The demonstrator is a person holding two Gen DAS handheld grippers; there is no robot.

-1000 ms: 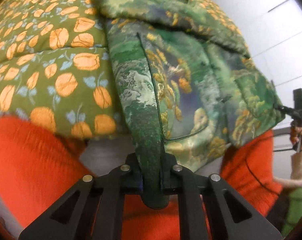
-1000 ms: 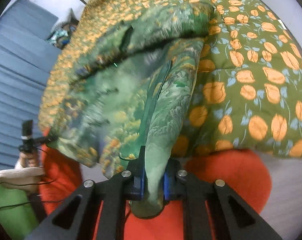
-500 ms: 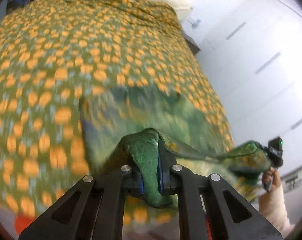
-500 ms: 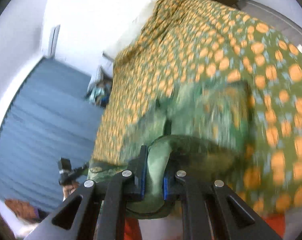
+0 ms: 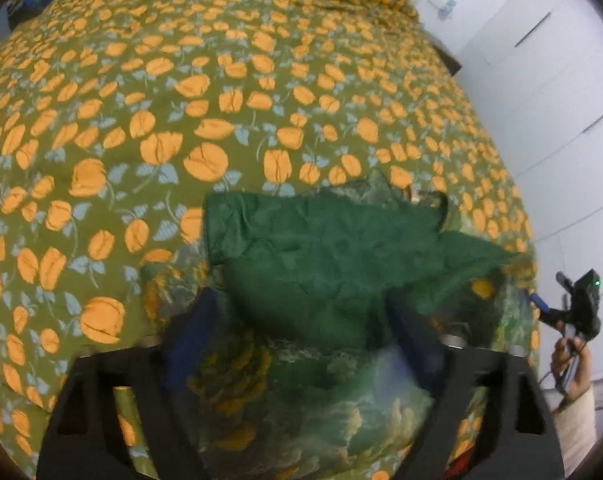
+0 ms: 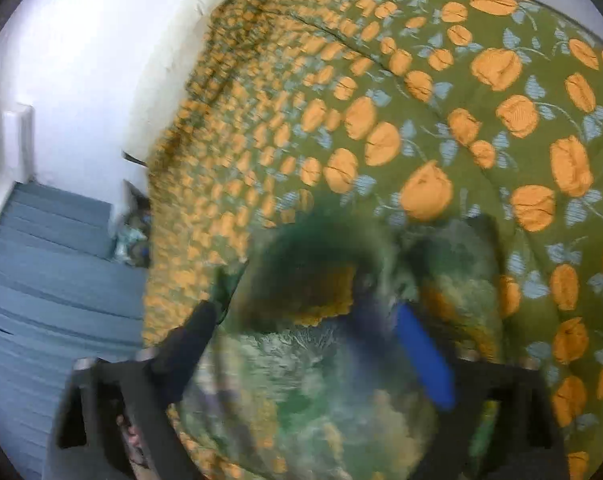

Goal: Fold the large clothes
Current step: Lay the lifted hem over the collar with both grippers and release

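Both tongs, the left gripper [image 5: 301, 320] and right gripper [image 6: 301, 340], are now spreading wide, letting go the green landscape-print garment [image 5: 333, 256] they were pinching, so it is settling folded on the orange-flowered olive bedspread [image 5: 181, 120].

Both my wrist cameras close above the bedspread [image 5: 141, 128], facing its pillow end, sharing the green garment [image 5: 325, 256].

Left gripper [image 5: 301, 320] now spread wide, no longer clamping green landscape-print fabric garment [image 5: 333, 264]. Right gripper [image 6: 301, 332] likewise spread, blurred. Garment now lies folded over on orange-flowered olive quilt [image 5: 181, 100], plain dark-green lining up; seemingly free of both grippers.
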